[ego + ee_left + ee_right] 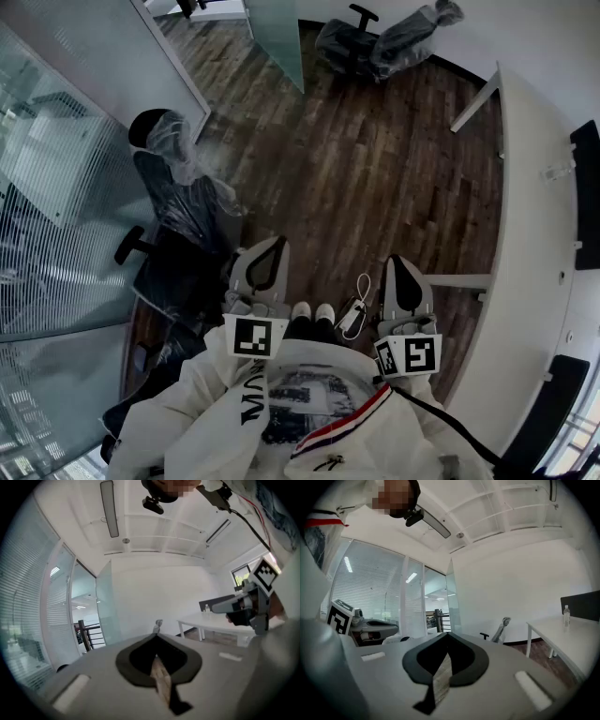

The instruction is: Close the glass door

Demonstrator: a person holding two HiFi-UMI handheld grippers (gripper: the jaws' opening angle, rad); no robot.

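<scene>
Left hand-held gripper and right hand-held gripper, jaws together and empty, are pointing level; glass door is standing open well ahead, so I am reckoning on walking up to push it.

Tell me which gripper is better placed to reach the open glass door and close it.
Left, probably. The glass door stands open ahead, toward the glass wall side, where the left gripper is; the right gripper is nearer the white table. Both are shut, empty and far from the door.
</scene>
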